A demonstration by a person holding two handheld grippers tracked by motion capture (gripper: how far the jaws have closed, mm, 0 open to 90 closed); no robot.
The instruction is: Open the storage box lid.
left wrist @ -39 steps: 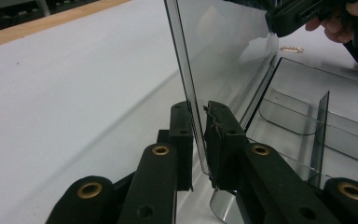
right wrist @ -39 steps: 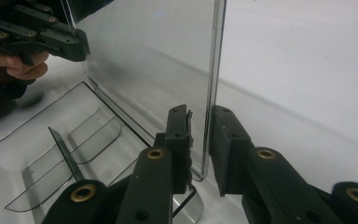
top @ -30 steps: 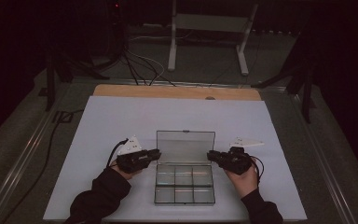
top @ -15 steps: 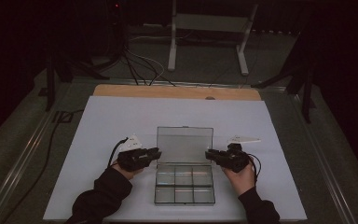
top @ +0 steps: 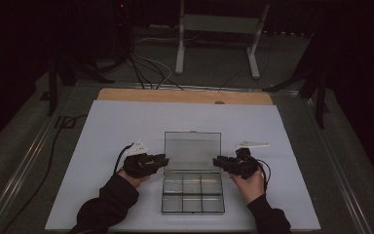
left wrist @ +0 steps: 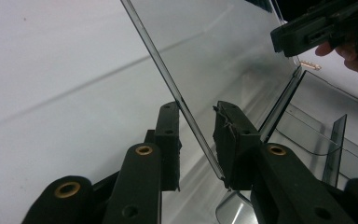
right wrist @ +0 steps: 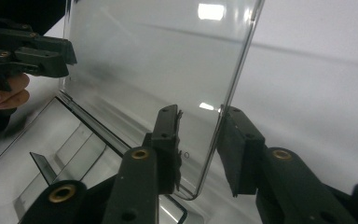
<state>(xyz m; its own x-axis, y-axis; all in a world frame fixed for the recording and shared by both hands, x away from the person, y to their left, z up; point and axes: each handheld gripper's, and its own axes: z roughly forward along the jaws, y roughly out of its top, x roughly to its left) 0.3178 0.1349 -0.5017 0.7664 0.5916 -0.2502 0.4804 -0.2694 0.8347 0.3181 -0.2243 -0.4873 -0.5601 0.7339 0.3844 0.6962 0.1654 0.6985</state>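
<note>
Clear box [top: 193, 191] near front edge of white mat [top: 126, 122], centred between the two hands. Six compartments in two rows, nothing visible inside. Lid [top: 193, 150] raised upright from the rear hinge, leaning slightly back.

Left gripper [top: 161, 161] at lid's left edge, low down near the hinge, held level and pointing inward. In left gripper view, lid [left wrist: 223, 56] edge runs between the two pads [left wrist: 170, 140]; jaws apart, have just been opening. Gap visible on the left pad's side; lid edge close against or touching the right pad, cannot tell which. No squeeze on the plastic.

Right gripper [top: 217, 162] mirrored at lid's right edge, same height, pointing inward. In right gripper view, lid [right wrist: 158, 60] edge stands between pads [right wrist: 168, 135], nearer the right one, with clear air on the left side. Jaws apart, also just been opening. Not pressing on lid.

Each gripper view catches the other gripper far across the lid, with fingers of the hand behind it: right one [left wrist: 326, 28], left one [right wrist: 28, 56].

Dark sleeves enter from bottom of high view. Mat lies on a table with wooden strip [top: 185, 96] at its far edge. Cables [top: 146, 73] and a metal stand [top: 219, 39] on the floor beyond, room dark.
</note>
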